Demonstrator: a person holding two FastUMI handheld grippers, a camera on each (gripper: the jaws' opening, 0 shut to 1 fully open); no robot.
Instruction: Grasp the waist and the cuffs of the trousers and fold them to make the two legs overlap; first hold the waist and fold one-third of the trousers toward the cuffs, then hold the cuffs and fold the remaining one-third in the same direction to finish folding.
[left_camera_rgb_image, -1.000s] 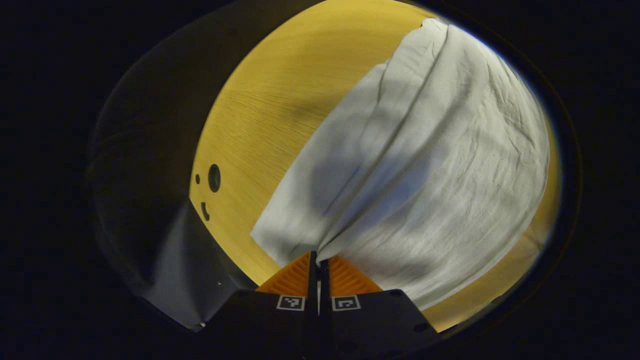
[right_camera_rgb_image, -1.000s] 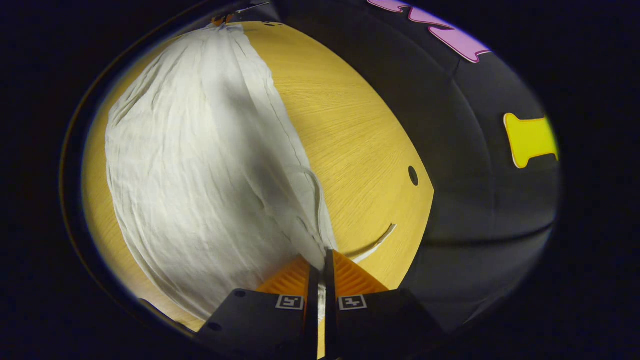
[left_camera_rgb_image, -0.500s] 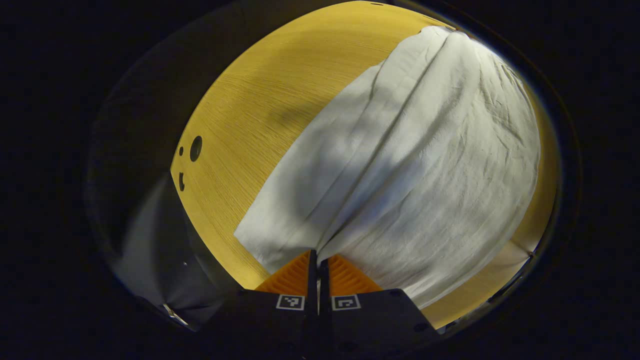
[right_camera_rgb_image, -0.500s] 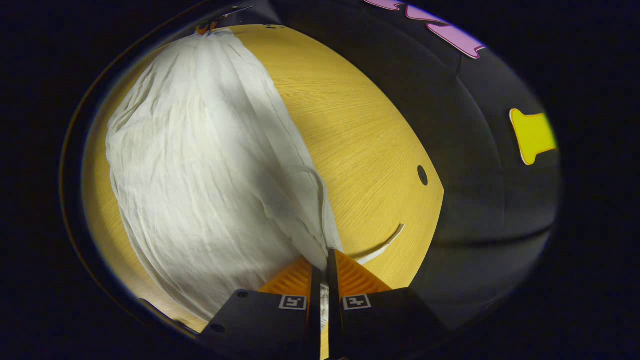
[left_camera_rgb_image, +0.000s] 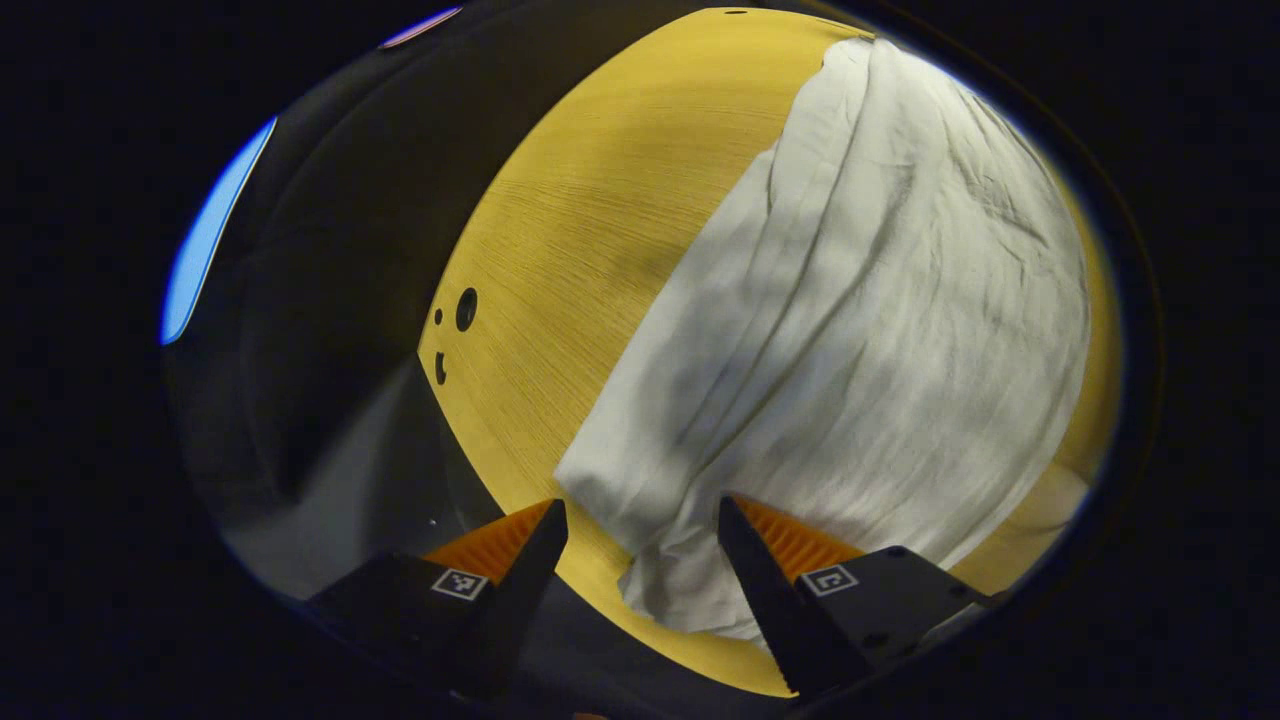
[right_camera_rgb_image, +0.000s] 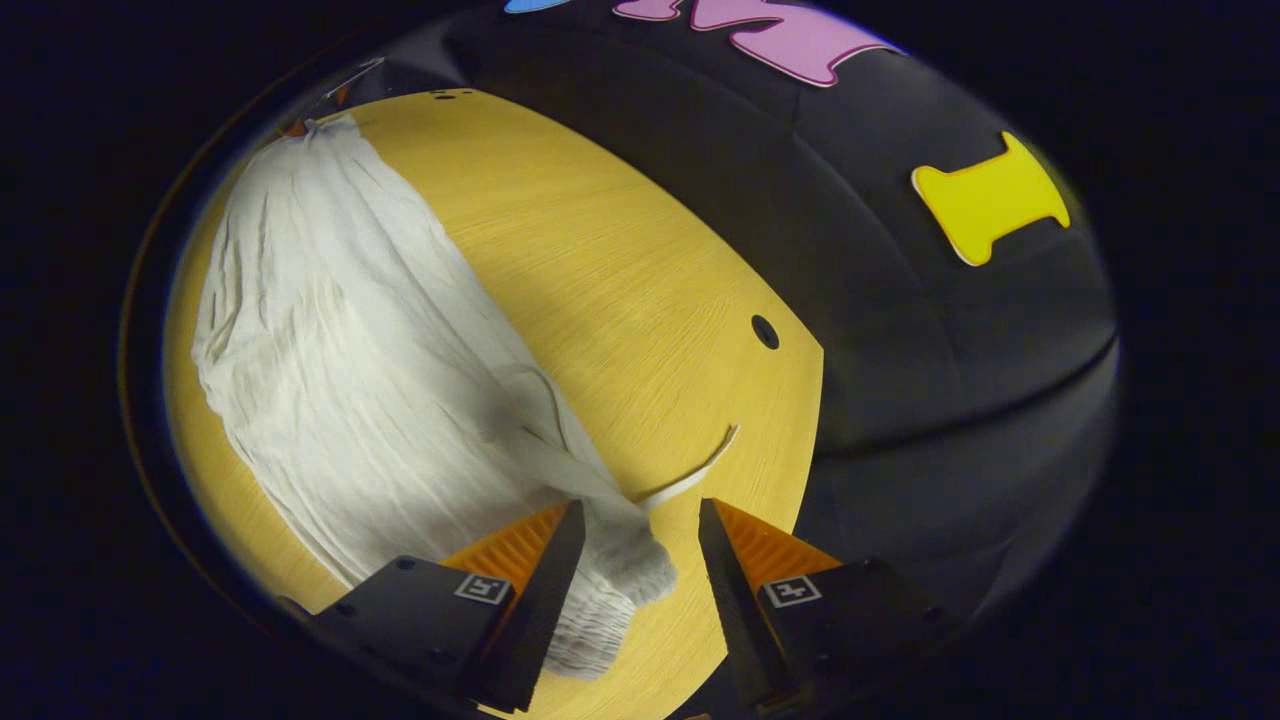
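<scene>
Both the left gripper (left_camera_rgb_image: 640, 520) and right gripper (right_camera_rgb_image: 632, 520), clamped on the trousers (left_camera_rgb_image: 860, 330) a moment ago, now gape, leaving the cloth lying on the desk (left_camera_rgb_image: 580, 230), so that fold looks laid.

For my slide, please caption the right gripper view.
Open right gripper above the white trousers' gathered waist on the yellow table.
</scene>
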